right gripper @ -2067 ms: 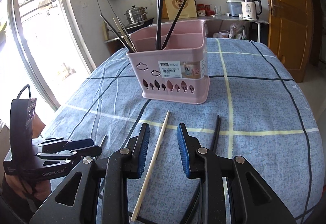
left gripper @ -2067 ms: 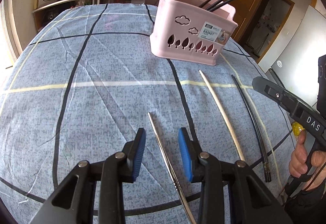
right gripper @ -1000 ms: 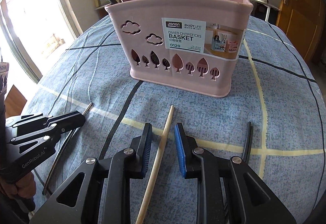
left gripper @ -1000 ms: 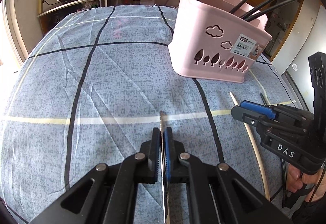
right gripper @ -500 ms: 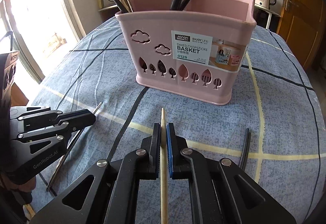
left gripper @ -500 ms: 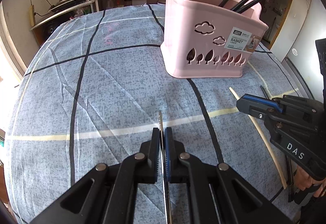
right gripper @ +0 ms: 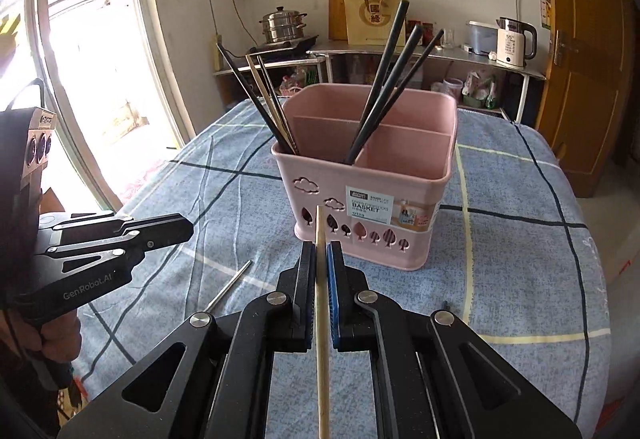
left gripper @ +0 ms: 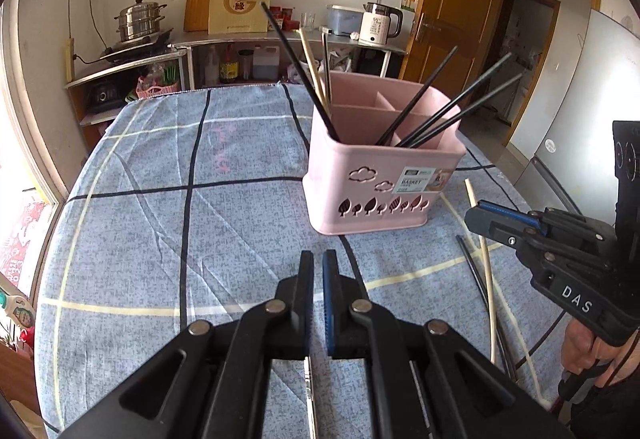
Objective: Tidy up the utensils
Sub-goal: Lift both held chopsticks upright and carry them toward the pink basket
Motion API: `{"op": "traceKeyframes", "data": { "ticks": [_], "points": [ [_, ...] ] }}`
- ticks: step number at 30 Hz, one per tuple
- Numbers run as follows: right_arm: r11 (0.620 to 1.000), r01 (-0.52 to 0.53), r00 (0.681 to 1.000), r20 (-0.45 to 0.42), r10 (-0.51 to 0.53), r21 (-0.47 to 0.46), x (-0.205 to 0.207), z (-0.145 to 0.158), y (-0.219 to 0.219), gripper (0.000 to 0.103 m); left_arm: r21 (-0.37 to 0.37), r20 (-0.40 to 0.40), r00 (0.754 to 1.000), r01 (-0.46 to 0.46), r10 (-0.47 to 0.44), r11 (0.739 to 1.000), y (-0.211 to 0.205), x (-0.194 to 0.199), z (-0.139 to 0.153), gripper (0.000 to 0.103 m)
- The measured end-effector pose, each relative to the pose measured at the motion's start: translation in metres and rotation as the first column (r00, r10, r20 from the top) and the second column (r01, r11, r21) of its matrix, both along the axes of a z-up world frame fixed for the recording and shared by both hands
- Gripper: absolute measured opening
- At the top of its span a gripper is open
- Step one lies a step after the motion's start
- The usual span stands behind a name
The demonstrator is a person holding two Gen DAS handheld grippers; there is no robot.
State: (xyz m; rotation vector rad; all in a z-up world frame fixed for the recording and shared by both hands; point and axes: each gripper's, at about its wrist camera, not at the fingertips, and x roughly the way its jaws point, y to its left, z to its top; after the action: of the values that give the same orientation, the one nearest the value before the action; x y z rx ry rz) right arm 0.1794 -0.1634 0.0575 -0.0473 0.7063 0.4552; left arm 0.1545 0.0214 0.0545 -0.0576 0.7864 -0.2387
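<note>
Inspector A: Right gripper [right gripper: 318, 289] fingers clamp the wooden chopstick [right gripper: 321, 319]; left gripper [left gripper: 315, 299] fingers pinch the metal chopstick [left gripper: 310, 395].

Inspector B: Step: carrying. The pink basket [right gripper: 372, 195] stands centre frame on the tabletop [right gripper: 520, 239]. Next, I judge, tip each upright over a compartment.

Basket label [right gripper: 378, 207]: "BASKET"; gripper [right gripper: 86, 285]: "GenRobot.AI", other [left gripper: 576, 299] probably "DAS".

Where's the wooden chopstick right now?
In the right wrist view, the wooden chopstick is clamped in the right hand-held gripper, tip pointing at the pink basket just ahead, above the blue checked cloth.
</note>
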Motion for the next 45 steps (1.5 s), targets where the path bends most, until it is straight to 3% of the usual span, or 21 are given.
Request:
{"op": "traceKeyframes", "data": {
  "ticks": [5, 9, 14, 18, 22, 26, 32, 38, 45],
  "points": [
    [1.000, -0.003, 0.999, 0.038, 0.003, 0.015, -0.004, 0.013, -0.004, 0.006, 0.004, 0.000, 0.999, 0.035, -0.035, 0.999, 0.002, 0.002, 0.007, 0.005],
    [1.000, -0.008, 1.000, 0.021, 0.008, 0.017, -0.003, 0.008, -0.004, 0.006, 0.040, -0.098, 0.993, 0.066, -0.061, 0.997, -0.007, 0.016, -0.024, 0.007],
    [1.000, -0.017, 1.000, -0.018, 0.017, 0.005, 0.000, -0.008, 0.000, 0.006, 0.063, -0.215, 0.976, 0.038, -0.024, 0.997, -0.009, 0.034, -0.067, 0.022],
    [1.000, -0.020, 1.000, -0.022, 0.020, 0.002, 0.002, -0.010, 0.000, 0.006, 0.072, -0.251, 0.968, 0.029, -0.010, 0.997, -0.009, 0.044, -0.083, 0.022],
    [1.000, -0.023, 1.000, -0.020, 0.023, 0.000, 0.001, -0.011, 0.001, 0.006, 0.104, -0.232, 0.973, 0.039, -0.014, 0.994, -0.016, 0.045, -0.085, 0.021],
    [1.000, -0.021, 0.999, -0.024, 0.021, 0.004, 0.001, -0.012, 0.000, 0.006, 0.104, -0.236, 0.971, 0.050, -0.024, 0.993, -0.021, 0.043, -0.083, 0.005],
    [1.000, -0.020, 1.000, -0.012, 0.021, 0.015, -0.002, -0.007, -0.004, 0.006, 0.051, -0.186, 0.982, 0.030, -0.020, 0.998, -0.011, 0.037, -0.062, 0.005],
    [0.999, -0.016, 1.000, 0.019, 0.015, 0.037, -0.004, 0.005, -0.008, 0.006, 0.018, -0.069, 0.998, 0.013, -0.012, 1.000, -0.001, 0.021, -0.012, 0.004],
    [0.998, -0.014, 0.997, 0.070, 0.010, 0.059, -0.011, 0.024, -0.011, 0.006, -0.001, 0.045, 0.999, 0.029, -0.029, 1.000, 0.005, -0.003, 0.034, 0.004]
  ]
}}
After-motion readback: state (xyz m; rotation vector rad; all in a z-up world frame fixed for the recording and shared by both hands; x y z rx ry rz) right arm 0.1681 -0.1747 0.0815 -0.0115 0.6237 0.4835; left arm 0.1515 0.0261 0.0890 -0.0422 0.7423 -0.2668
